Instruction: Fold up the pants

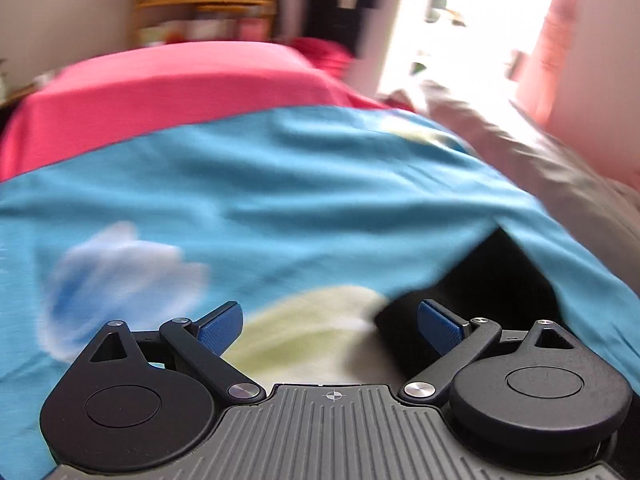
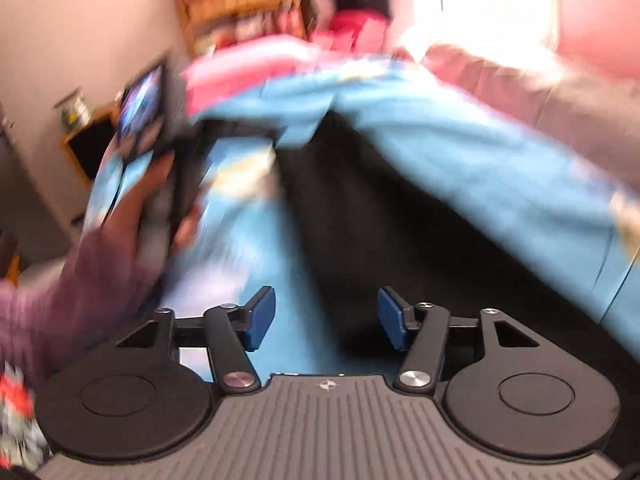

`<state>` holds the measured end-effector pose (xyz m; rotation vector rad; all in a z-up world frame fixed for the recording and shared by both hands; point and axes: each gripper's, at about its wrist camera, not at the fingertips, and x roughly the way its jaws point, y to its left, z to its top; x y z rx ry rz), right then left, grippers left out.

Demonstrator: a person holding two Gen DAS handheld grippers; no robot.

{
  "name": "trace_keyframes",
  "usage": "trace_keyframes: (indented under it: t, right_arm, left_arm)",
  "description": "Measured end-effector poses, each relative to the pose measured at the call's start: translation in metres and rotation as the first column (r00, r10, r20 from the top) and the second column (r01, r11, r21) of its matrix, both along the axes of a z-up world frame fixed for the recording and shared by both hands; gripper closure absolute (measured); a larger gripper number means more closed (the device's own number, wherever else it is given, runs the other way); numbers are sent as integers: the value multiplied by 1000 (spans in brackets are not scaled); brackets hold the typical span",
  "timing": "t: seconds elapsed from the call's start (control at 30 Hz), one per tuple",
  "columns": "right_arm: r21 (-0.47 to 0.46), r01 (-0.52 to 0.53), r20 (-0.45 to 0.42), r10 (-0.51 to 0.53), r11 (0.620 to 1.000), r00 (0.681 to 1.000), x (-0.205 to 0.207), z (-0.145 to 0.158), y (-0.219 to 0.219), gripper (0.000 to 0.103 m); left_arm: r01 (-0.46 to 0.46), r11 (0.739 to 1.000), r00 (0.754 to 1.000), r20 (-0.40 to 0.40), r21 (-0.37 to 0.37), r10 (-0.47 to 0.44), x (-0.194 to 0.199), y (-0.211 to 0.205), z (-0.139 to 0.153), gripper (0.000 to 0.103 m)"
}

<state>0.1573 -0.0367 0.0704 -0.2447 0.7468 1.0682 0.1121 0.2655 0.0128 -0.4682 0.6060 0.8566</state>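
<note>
1. Both tongs gape with nothing between the pads: left gripper over blue sheet, right gripper over black pants
2. No writing is readable; both views are blurred
3. Only the right view shows a hand; only the left view shows the pink sheet clearly

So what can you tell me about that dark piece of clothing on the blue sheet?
The pants look black and soft, with no detail showing in the blur. They lie on the blue sheet, whose edge drapes over their far part. The right gripper hangs open above them; the left gripper, open too, is beside their edge.
</note>
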Motion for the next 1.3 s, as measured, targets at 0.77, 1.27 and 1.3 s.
trace_keyframes:
  t: [0.77, 1.27, 1.3]
  right_arm:
    - [92, -421, 83, 414, 902, 906, 34, -24, 186, 93]
    - [-36, 55, 90, -52, 998, 995, 140, -84, 240, 63]
    - [-18, 67, 68, -65, 998, 996, 141, -76, 229, 61]
  left_arm:
    - [-168, 981, 984, 45, -102, 173, -36, 44, -3, 0]
    - [-157, 988, 986, -51, -4, 157, -17, 36, -12, 0]
    - [-157, 988, 986, -59, 3, 156, -15, 36, -13, 0]
